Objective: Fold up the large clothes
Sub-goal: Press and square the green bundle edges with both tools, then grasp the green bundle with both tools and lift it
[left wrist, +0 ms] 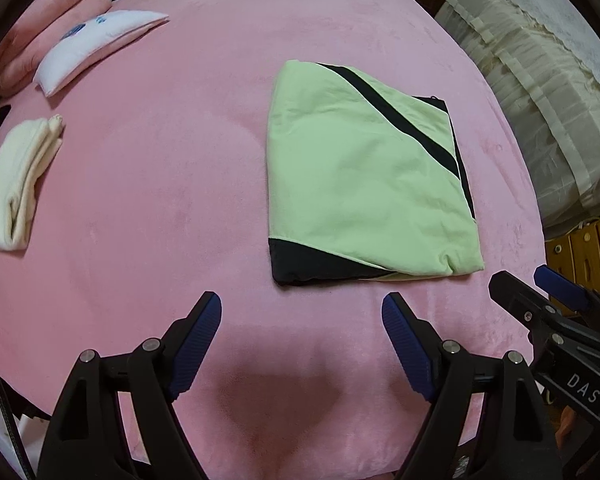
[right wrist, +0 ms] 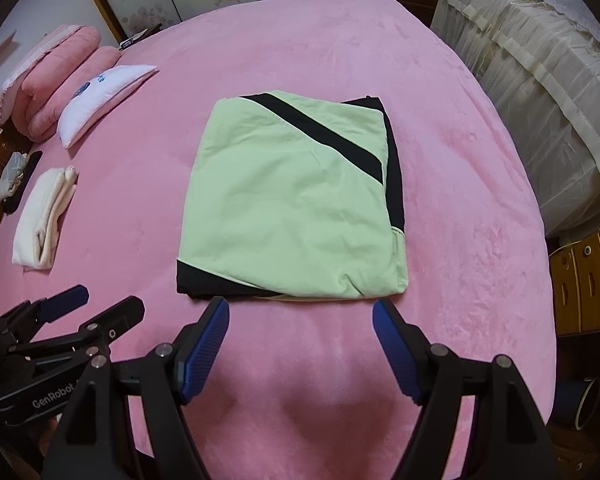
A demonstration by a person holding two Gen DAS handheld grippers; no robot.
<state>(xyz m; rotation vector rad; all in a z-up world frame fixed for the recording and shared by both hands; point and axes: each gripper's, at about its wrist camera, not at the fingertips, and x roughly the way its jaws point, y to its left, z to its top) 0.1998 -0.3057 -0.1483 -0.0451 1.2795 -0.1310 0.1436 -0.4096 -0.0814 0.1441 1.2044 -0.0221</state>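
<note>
Both grippers, the left gripper [left wrist: 302, 308] and the right gripper [right wrist: 301, 314], hang open and empty above the pink bed [right wrist: 460, 200], where the green-and-black garment [right wrist: 296, 200] lies folded, so I judge the fold finished and the next move is setting it aside.

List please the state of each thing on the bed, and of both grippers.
green garment: folded flat, lying free
white cloth: folded, near the bed's edge
white pillow: lying against the pink rolls
left gripper: open, holding nothing
right gripper: open, holding nothing

L gripper [left wrist: 302, 312] & R gripper [right wrist: 301, 316] both agape, empty, angled steeply down.
</note>
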